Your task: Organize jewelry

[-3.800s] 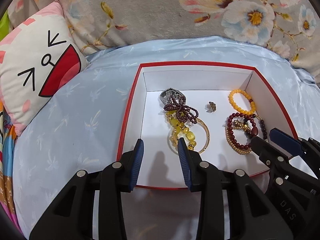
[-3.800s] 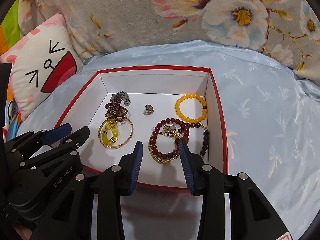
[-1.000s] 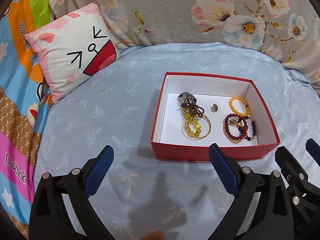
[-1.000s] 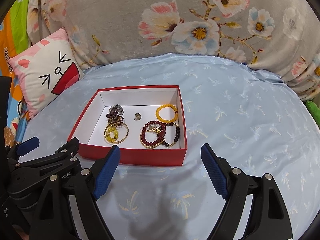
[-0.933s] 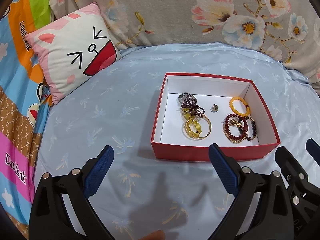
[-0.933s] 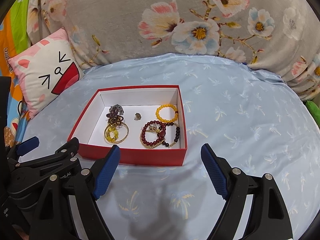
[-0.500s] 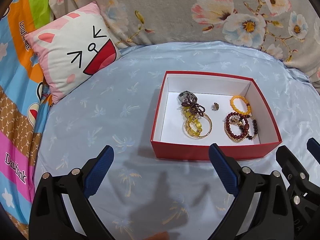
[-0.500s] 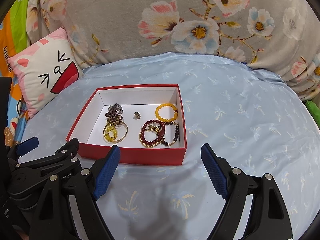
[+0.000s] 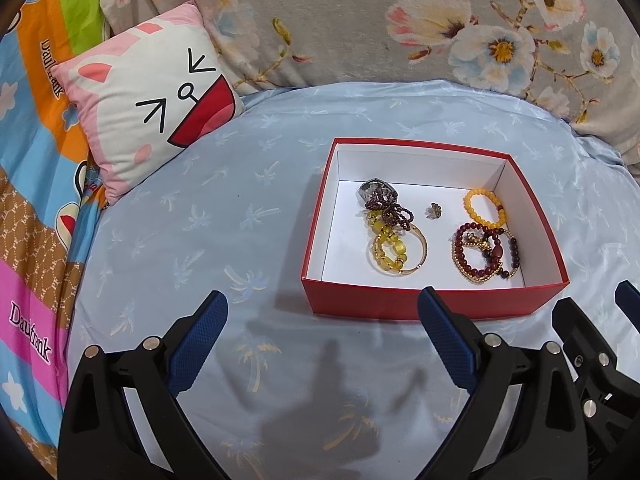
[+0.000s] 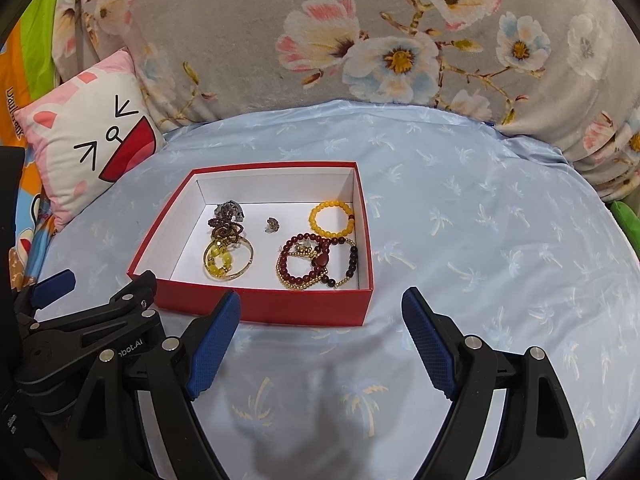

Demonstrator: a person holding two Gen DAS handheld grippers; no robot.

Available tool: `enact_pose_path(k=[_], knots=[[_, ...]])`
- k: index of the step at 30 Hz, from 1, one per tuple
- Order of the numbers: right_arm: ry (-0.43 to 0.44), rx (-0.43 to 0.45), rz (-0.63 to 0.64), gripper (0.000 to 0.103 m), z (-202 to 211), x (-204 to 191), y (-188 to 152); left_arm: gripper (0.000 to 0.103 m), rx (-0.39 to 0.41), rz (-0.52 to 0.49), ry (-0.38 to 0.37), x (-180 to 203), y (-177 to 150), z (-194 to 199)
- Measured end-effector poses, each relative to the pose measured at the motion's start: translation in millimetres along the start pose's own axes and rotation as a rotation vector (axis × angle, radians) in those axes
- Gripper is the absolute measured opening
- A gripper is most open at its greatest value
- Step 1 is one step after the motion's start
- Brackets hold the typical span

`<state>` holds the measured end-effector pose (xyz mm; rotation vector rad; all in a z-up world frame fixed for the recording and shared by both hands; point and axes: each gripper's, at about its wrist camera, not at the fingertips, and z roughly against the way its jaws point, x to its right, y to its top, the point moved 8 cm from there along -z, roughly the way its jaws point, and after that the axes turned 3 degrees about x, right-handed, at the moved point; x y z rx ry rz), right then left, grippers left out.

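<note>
A red box point(image 9: 432, 303) with a white inside sits on the light blue sheet; it also shows in the right wrist view point(image 10: 264, 308). In it lie an orange bead bracelet point(image 9: 484, 207), dark red and gold bead bracelets point(image 9: 484, 252), a gold bangle with yellow beads point(image 9: 394, 250), a purple bead string point(image 9: 386, 208) over a grey watch, and a small ring point(image 9: 434, 211). My left gripper point(image 9: 322, 344) is open and empty, in front of the box. My right gripper point(image 10: 320, 344) is open and empty, also in front of the box.
A pink and white cartoon-face pillow point(image 9: 148, 108) lies at the left. A grey floral blanket point(image 10: 360, 40) rises behind the sheet. A striped colourful cover point(image 9: 28, 200) runs along the left edge.
Earlier both grippers were nearly shut right over the box. Since then they pulled back and opened wide. In the last second the view has barely shifted.
</note>
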<state>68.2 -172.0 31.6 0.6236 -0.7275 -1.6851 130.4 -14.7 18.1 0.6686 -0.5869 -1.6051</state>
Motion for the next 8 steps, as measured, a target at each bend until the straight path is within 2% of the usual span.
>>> enact_pose_path(k=[8], knots=[[-0.003,-0.001,-0.008,0.080,-0.3,2.2,-0.2,0.091,-0.003,-0.002,-0.018,1.8,1.7,-1.5]])
